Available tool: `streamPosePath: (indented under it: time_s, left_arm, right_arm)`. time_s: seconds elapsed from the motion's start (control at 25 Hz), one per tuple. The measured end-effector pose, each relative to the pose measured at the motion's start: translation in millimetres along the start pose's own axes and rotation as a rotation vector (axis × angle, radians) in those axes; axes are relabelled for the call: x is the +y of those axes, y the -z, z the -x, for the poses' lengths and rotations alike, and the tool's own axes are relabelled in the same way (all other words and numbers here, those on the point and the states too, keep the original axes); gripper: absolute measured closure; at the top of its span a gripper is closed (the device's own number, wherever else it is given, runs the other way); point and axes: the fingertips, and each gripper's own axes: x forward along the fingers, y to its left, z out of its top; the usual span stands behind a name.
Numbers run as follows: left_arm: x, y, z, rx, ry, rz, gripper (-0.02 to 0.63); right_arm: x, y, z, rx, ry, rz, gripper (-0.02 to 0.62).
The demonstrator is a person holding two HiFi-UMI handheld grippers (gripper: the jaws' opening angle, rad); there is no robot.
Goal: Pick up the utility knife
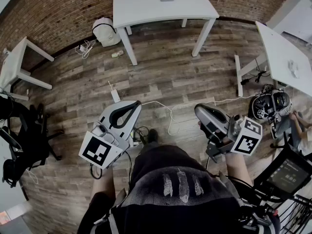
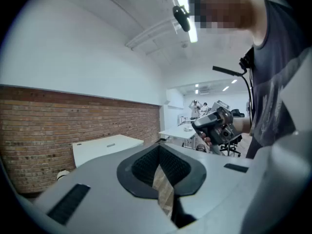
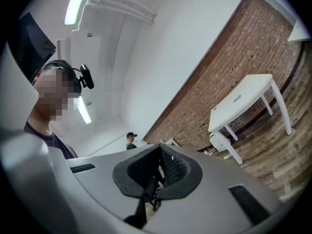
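I see no utility knife clearly. A small grey object lies on the far white table; it is too small to identify. It also shows as a speck in the left gripper view and on the table in the right gripper view. My left gripper is held at waist height over the wooden floor, jaws shut and empty. My right gripper is beside it, also shut with nothing in it. Both are far from that table.
A white backpack and cables lie by the table's left leg. More white tables stand at the left and right. Helmets rest on the floor at right, a dark chair at left, a screen at lower right.
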Motion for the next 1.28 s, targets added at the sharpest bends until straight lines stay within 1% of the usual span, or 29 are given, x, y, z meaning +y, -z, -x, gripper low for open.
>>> streamPosePath:
  time_s: [0.12,0.24,0.4,0.48,0.64,0.76,0.96,1.08,1.28]
  left_arm:
    - [41.3,3.9,9.9,-0.023,0.027,-0.030,0.609]
    - [68.4,13.3,13.1,-0.015,0.045,-0.012,0.609]
    - [84.0,18.0,4.2,-0.018,0.065,0.009,0.609]
    - [87.5,16.8,-5.6,-0.014,0.069,0.015,0.609]
    - [92.6,13.1,-26.7,-0.001,0.089,0.009,0.609]
    - [93.4,7.8,-49.3,0.016,0.084,-0.001,0.609]
    - [93.6,-6.5,-100.3,0.045,0.036,-0.041,0.609]
    - [85.2,-14.8,-123.7,0.066,0.011,-0.052,0.609]
    - [66.5,-26.3,-166.4,0.099,-0.059,-0.076,0.609]
  right_arm:
    - [0.7,8.2,-38.7,0.017,0.029,0.021,0.597]
    - [-0.4,13.4,-72.1,0.047,0.048,0.045,0.597]
    - [-5.7,11.7,-93.3,0.085,0.057,0.073,0.597]
    - [-12.1,4.8,-95.2,0.078,0.059,0.075,0.597]
    - [-28.3,-3.7,-95.4,0.053,0.059,0.046,0.597]
    - [-48.2,-14.0,-88.7,0.048,0.051,0.025,0.597]
    - [-94.2,-49.6,-63.7,0.023,0.022,-0.007,0.597]
    - [-112.8,-66.6,-47.3,0.019,-0.007,-0.023,0.597]
    - [-147.2,-82.1,-12.3,0.072,-0.045,-0.055,0.597]
